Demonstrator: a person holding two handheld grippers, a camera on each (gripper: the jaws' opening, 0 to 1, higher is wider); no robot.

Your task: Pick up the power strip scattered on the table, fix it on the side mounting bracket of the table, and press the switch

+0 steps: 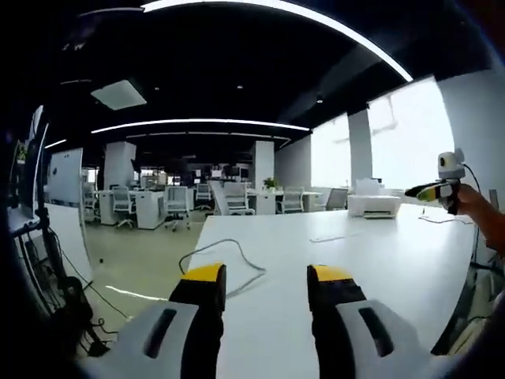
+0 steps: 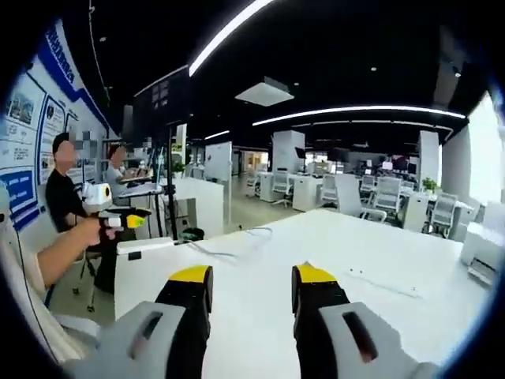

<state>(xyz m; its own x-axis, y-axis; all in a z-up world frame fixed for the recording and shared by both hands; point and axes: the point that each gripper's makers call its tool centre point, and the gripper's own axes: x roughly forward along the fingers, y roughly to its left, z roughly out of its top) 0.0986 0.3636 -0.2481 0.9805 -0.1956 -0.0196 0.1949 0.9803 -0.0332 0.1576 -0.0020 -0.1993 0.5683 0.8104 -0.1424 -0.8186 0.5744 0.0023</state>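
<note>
Big open-plan office, and the smooth white table (image 1: pixel 371 260) takes up most of the near space, its flat top running far toward the windows with a straight left edge dropping to the floor aisle. The power strip (image 2: pixel 146 245), a long white bar, lies at the table's near-left corner in the right gripper view, its thin cable (image 1: pixel 225 257) looping loosely across the top. Left gripper (image 1: pixel 267 286) and right gripper (image 2: pixel 251 286) both hang above the table, yellow-tipped jaws spread wide, holding nothing.
</note>
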